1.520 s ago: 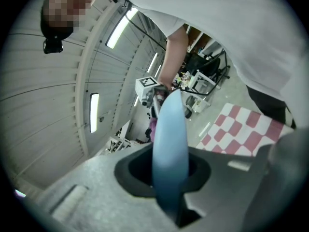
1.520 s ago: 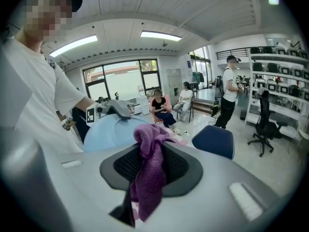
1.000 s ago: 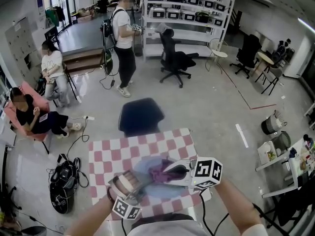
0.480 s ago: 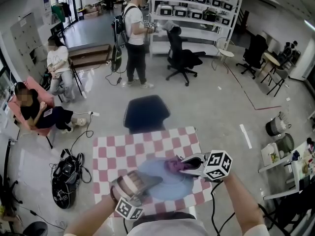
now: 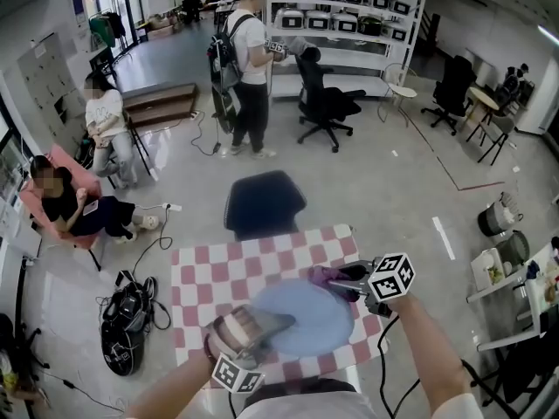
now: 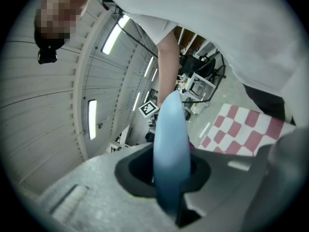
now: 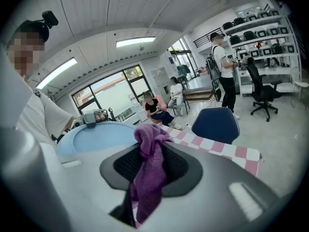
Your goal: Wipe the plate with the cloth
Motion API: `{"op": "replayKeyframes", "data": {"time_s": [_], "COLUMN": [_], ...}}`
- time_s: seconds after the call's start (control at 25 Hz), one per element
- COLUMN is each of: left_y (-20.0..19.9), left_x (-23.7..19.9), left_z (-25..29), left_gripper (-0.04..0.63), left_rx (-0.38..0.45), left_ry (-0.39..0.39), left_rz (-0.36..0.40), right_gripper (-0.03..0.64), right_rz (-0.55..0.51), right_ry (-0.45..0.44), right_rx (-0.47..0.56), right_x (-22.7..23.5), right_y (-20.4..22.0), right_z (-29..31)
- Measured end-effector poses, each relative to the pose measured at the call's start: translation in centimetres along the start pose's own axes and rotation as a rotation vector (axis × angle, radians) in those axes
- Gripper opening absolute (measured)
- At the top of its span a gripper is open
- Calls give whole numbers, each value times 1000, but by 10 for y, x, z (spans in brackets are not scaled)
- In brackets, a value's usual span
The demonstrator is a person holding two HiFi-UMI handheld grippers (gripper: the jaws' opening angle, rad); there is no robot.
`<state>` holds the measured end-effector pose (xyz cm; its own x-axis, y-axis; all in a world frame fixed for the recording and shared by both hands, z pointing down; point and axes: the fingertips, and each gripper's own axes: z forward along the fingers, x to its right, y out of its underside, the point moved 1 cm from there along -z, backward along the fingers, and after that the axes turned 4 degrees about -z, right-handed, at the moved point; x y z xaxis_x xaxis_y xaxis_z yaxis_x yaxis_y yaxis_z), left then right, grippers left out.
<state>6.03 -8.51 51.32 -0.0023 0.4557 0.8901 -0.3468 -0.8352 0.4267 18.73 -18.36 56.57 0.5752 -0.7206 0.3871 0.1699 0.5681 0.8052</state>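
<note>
A light blue plate (image 5: 304,318) is held over the checked table, its near left rim pinched by my left gripper (image 5: 278,323). In the left gripper view the plate (image 6: 170,144) shows edge-on between the jaws of my left gripper (image 6: 171,178). A purple cloth (image 5: 323,277) sits at the plate's far right rim, clamped in my right gripper (image 5: 334,279). Seen from the right gripper view, the cloth (image 7: 149,170) hangs from my right gripper (image 7: 147,173), with the plate (image 7: 94,137) to its left.
The table (image 5: 218,273) carries a pink-and-white checked cover. A dark blue chair (image 5: 262,203) stands just beyond its far edge. A bag and cables (image 5: 127,321) lie on the floor to the left. People sit and stand farther back.
My right gripper has drawn the cloth from the plate's middle out to its far right rim. The left gripper has kept its hold on the plate.
</note>
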Motion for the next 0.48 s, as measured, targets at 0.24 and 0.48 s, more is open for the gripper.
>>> {"op": "replayKeyframes", "data": {"time_s": [0.24, 0.48], "left_y": [-6, -2], "left_x": [11, 28], "left_z": [10, 19], "left_gripper": [57, 51], "left_rx": [27, 25], "left_ry": [40, 79], "left_rz": [2, 30], "right_gripper": [105, 104], "right_rz": [-64, -164], "right_ry": [-100, -183], "right_rx": [-65, -122], "right_x": [-36, -67], "right_y": [-5, -7], "right_z": [13, 41]}}
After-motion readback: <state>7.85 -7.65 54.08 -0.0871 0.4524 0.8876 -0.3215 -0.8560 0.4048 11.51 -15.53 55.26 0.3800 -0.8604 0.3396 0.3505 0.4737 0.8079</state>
